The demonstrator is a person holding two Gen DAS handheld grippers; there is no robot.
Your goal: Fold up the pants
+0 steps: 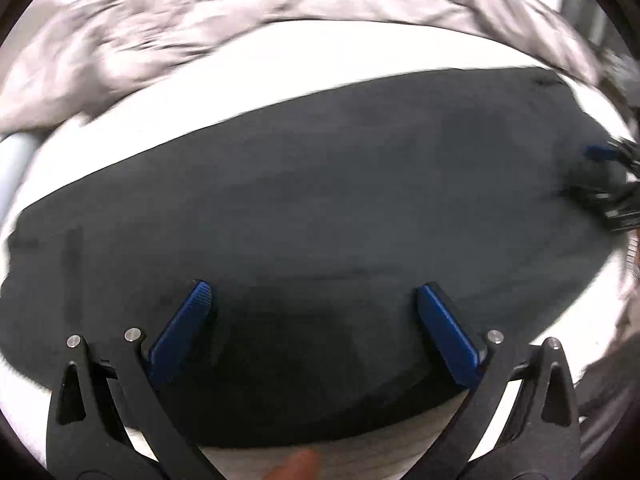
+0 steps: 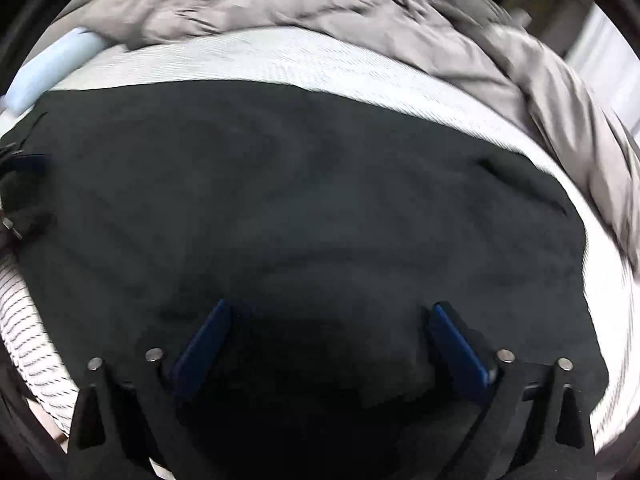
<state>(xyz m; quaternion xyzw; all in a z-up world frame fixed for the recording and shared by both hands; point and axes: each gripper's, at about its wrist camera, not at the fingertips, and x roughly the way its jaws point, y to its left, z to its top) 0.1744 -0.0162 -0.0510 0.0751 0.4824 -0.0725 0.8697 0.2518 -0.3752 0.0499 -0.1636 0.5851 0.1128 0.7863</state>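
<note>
The dark pants (image 1: 320, 208) lie spread flat on a white striped bed sheet (image 1: 280, 56); they also fill the right wrist view (image 2: 304, 208). My left gripper (image 1: 314, 300) is open, its blue pads wide apart just above the near edge of the pants. My right gripper (image 2: 330, 316) is open too, over the dark cloth with nothing between its pads. The right gripper also shows at the right edge of the left wrist view (image 1: 612, 176). The left gripper shows at the left edge of the right wrist view (image 2: 20, 184).
A crumpled grey duvet (image 1: 200, 20) lies along the far side of the bed, and it also shows in the right wrist view (image 2: 360, 12). A pale blue bolster (image 2: 56, 64) lies at the far left. A fingertip (image 1: 296, 464) shows at the bottom edge.
</note>
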